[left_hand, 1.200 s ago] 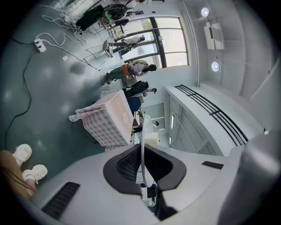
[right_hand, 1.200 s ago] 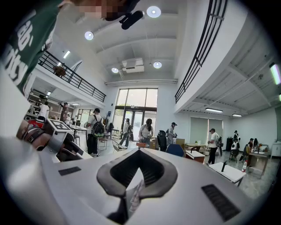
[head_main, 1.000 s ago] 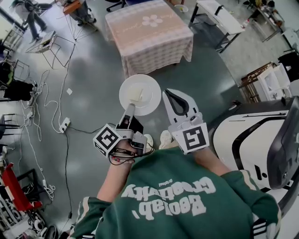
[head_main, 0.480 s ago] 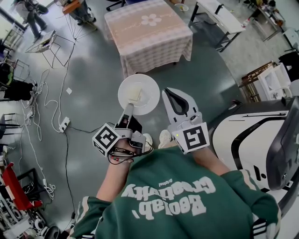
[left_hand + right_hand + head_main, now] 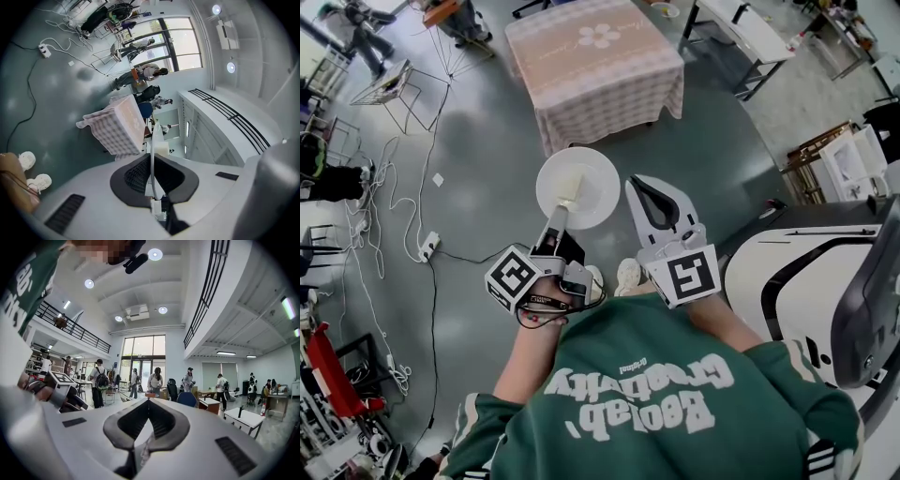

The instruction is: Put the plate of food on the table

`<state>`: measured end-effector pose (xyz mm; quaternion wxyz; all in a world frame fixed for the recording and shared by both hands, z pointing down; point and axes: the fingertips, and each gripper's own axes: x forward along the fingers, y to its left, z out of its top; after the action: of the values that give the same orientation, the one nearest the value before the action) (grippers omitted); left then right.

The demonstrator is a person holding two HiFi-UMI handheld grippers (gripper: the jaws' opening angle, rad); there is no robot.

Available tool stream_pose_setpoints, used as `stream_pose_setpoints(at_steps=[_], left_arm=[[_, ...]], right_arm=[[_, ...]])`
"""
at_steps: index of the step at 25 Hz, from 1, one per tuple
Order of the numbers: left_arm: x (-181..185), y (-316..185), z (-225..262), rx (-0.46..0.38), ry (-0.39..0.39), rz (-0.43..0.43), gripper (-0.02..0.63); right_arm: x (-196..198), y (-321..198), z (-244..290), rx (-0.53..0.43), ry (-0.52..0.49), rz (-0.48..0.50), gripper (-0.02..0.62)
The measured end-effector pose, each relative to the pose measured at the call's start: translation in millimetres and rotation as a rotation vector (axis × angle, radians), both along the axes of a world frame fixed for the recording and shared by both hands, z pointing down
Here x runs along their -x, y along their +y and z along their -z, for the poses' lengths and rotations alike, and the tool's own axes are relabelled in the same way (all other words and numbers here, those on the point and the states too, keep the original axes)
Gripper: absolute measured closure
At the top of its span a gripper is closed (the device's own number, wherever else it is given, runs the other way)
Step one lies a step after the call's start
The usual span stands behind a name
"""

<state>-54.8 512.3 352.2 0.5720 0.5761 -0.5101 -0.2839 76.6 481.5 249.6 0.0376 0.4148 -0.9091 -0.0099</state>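
White and round, the plate (image 5: 578, 187) carried a pale yellowish block of food (image 5: 571, 190) above the grey floor (image 5: 478, 169), short of the pink-checked surface (image 5: 595, 56). The left gripper (image 5: 562, 214) fingers pinched the plate's rim farthest from the surface. The right gripper (image 5: 645, 187) fingers were pressed together, empty.

I'm running this in a big open lab hall: cables (image 5: 419, 217) and a power strip (image 5: 429, 249) on grey floor (image 5: 487, 150), mezzanine railing (image 5: 75, 333), tall windows (image 5: 143, 352), people (image 5: 155, 379) among worktables (image 5: 246, 417).
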Motion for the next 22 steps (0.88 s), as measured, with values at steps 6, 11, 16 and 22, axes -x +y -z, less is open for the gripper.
stream_pose_setpoints(at_steps=[6, 11, 16, 22], left_arm=[[-13, -7, 0, -0.011, 0.010, 0.024, 0.580], [-27, -13, -2, -0.018, 0.026, 0.030, 0.580], [-38, -18, 0, -0.020, 0.039, 0.022, 0.580], [-41, -23, 5, -0.035, 0.031, 0.024, 0.580]], right_arm=[[-17, -6, -1, -0.001, -0.012, 0.002, 0.580], [-33, -10, -3, -0.007, -0.010, -0.004, 0.580], [-42, -13, -1, -0.015, -0.008, -0.007, 0.580], [-46, -14, 4, -0.030, -0.021, -0.002, 0.580]])
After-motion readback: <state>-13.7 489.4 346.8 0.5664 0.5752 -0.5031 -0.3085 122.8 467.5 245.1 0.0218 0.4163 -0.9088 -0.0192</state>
